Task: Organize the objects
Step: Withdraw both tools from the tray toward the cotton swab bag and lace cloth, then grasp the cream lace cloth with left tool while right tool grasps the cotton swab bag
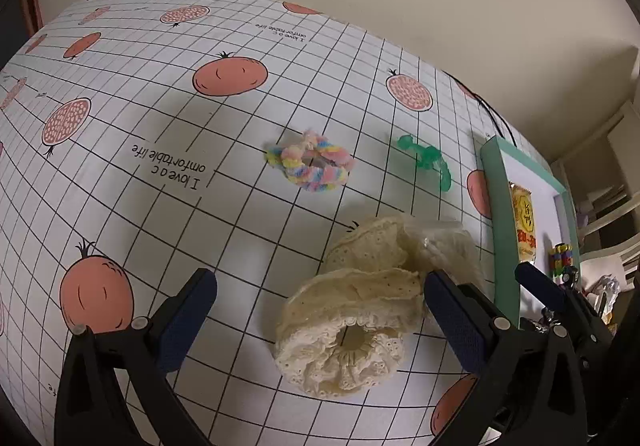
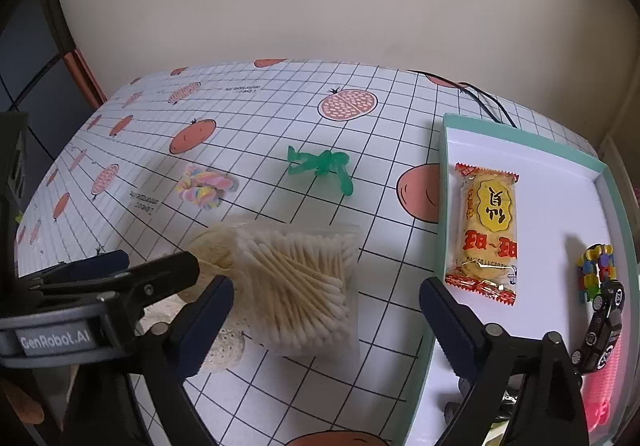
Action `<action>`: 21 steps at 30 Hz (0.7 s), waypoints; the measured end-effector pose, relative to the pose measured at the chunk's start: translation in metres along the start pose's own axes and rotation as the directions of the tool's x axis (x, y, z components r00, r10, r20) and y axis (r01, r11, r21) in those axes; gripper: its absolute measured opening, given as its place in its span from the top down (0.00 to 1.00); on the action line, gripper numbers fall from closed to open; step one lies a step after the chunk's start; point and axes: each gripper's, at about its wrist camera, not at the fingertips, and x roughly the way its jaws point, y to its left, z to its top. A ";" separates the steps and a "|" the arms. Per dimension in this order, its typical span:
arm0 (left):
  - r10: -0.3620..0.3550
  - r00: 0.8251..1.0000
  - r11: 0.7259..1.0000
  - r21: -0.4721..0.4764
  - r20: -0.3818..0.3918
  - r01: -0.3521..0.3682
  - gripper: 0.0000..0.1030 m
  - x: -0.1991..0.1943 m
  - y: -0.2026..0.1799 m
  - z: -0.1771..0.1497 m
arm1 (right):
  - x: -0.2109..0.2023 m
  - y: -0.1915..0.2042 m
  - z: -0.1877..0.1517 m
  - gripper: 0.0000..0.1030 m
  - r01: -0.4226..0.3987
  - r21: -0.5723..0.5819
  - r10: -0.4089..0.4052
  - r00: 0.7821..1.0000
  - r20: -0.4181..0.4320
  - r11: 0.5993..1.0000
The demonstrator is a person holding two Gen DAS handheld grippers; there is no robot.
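A cream lace scrunchie (image 1: pixel 352 330) lies on the tablecloth between the fingers of my open left gripper (image 1: pixel 320 310), touching neither pad that I can see. Beside it sits a clear bag of cotton swabs (image 2: pixel 296 282), in front of my open right gripper (image 2: pixel 328 310), whose jaws are empty. Only part of the cream scrunchie (image 2: pixel 212 250) shows there, behind the left gripper's finger. Farther back lie a pastel rainbow scrunchie (image 1: pixel 312 161) and a green plastic toy figure (image 1: pixel 428 161).
A teal-rimmed white tray (image 2: pixel 440 205) on the right holds a yellow snack packet (image 2: pixel 488 230), a colourful block toy (image 2: pixel 596 266), a black toy car (image 2: pixel 604 330) and something pink (image 2: pixel 604 382). A black cable (image 2: pixel 492 105) runs behind the tray. The wall is close behind the table.
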 end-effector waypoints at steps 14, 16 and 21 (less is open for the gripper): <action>0.017 1.000 1.000 -0.016 -0.024 -0.017 0.00 0.012 0.007 -0.003 | 0.013 -0.002 -0.002 0.24 0.011 0.003 -0.011 1.000 -0.026 1.000; 0.020 0.999 1.000 -0.010 -0.031 -0.020 0.00 0.013 0.006 -0.003 | 0.016 -0.003 -0.003 0.27 0.012 0.003 -0.012 0.999 -0.034 1.000; 0.024 0.999 1.000 0.000 -0.036 -0.024 0.01 0.016 0.004 -0.005 | 0.016 -0.005 -0.005 0.34 0.018 -0.002 -0.018 0.999 -0.041 1.000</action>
